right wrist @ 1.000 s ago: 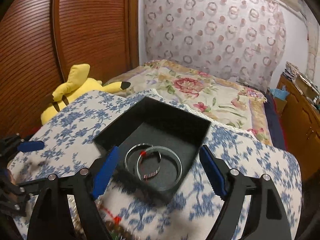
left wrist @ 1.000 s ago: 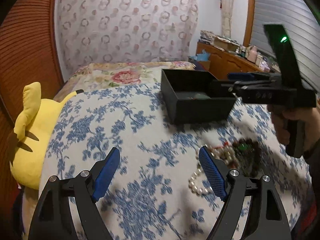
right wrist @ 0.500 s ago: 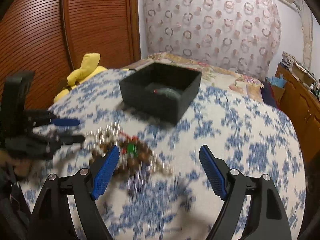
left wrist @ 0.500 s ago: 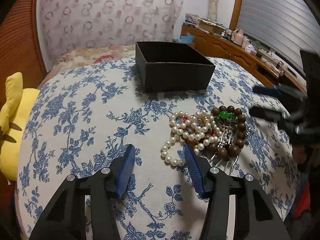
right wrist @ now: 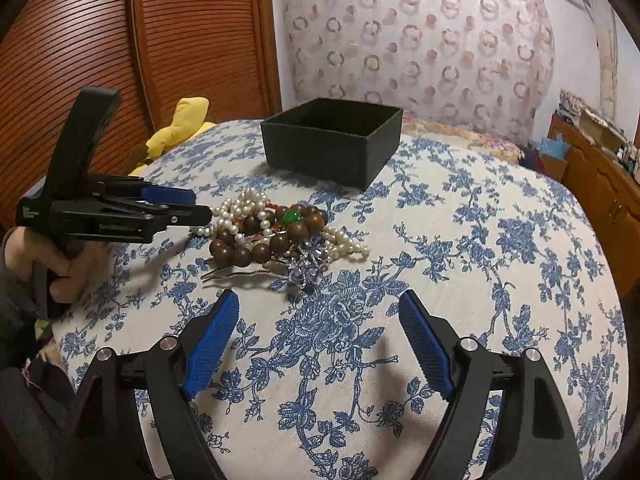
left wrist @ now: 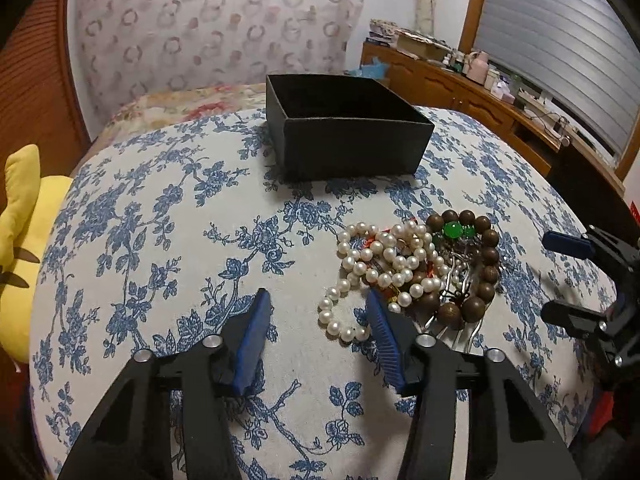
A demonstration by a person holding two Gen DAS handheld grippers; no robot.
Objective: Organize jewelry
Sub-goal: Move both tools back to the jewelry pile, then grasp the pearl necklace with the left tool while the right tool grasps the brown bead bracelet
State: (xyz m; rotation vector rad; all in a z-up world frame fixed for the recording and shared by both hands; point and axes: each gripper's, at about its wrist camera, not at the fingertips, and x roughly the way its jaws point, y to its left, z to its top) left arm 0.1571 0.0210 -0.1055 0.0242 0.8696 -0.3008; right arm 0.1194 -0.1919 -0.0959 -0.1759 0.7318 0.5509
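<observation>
Jewelry is heaped in one tangled pile on the blue-floral tablecloth that covers the counter. A pearl strand, a wooden bead bracelet carrying a green bead, and a metal hairpin with a purple ornament are identified in the pile. A black open-top box is placed on the same cloth beyond the pile and apart from it; its interior is not shown from either view.

The left claw is held just above the cloth at the near edge of the pile, parted to a medium gap with nothing gripped. Its right fingertip is seen against the lowest loop of pearls; contact cannot be confirmed.

The right claw is spread wide, holds nothing, and is positioned near the hairpin side of the pile without touching it.

A yellow plush toy is located beside the counter.
</observation>
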